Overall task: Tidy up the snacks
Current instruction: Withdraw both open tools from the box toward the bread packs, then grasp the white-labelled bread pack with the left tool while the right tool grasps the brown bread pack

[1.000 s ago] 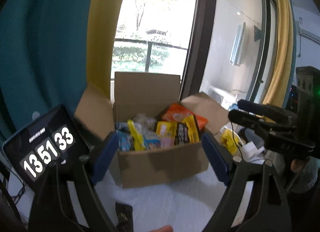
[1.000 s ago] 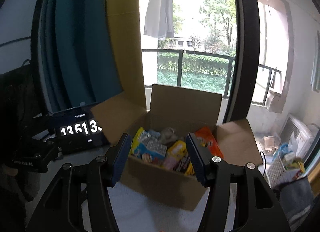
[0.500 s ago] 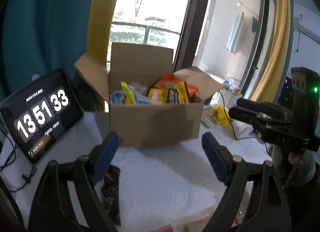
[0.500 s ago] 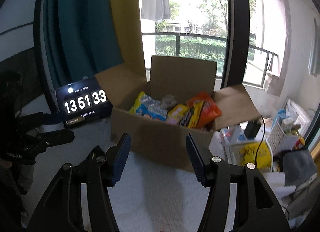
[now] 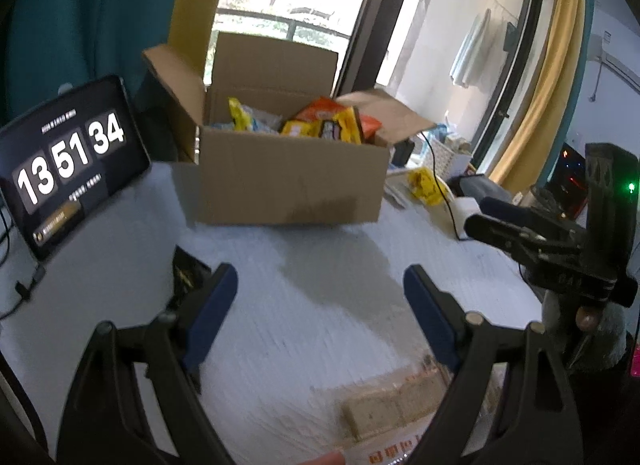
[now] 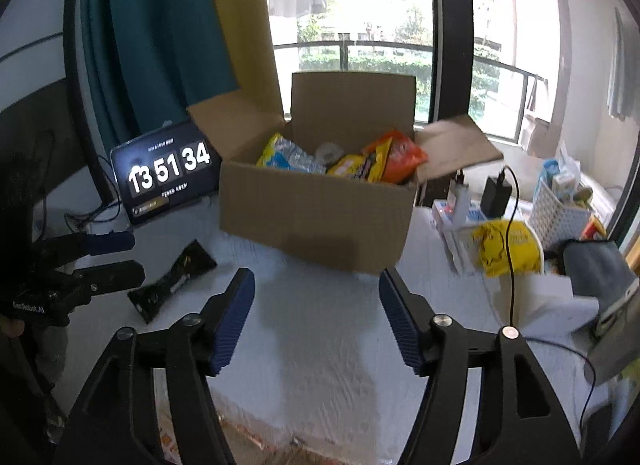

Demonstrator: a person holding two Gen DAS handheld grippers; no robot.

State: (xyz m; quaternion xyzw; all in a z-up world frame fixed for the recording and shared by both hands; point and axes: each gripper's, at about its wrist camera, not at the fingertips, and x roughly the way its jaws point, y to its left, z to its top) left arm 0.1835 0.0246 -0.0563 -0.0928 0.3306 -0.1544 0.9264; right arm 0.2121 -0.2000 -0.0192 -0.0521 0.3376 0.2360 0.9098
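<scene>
At the near edge of the white cloth (image 5: 320,305), under the left gripper (image 5: 320,309), lay a clear pack of pale biscuits (image 5: 394,401), part hidden behind the right-hand finger. Stood wide open with blue pads (image 5: 212,313) apart and nothing between them, above bare cloth. Beside the left-hand pad, flat on the cloth, lay a black snack packet (image 5: 186,269), mostly covered from this side.

In the right wrist view, hung the right gripper (image 6: 316,317) over the cloth (image 6: 320,345) too, jaws having just opened wider, empty between the ribbed blue pads (image 6: 234,321). Left of it lay the same black packet (image 6: 172,283), clear of both tools, with the left gripper (image 6: 116,257) just beside its near-left end.

Further back, in the middle of the table, sat a cardboard box (image 6: 316,217), flaps up, filled with snack bags (image 6: 360,163): yellow, blue and orange. Left of the box leaned a tablet (image 6: 166,173) showing a clock. Right of the box lay a yellow bag (image 6: 504,249), a black cable (image 6: 512,225) and a white basket (image 6: 556,217).
</scene>
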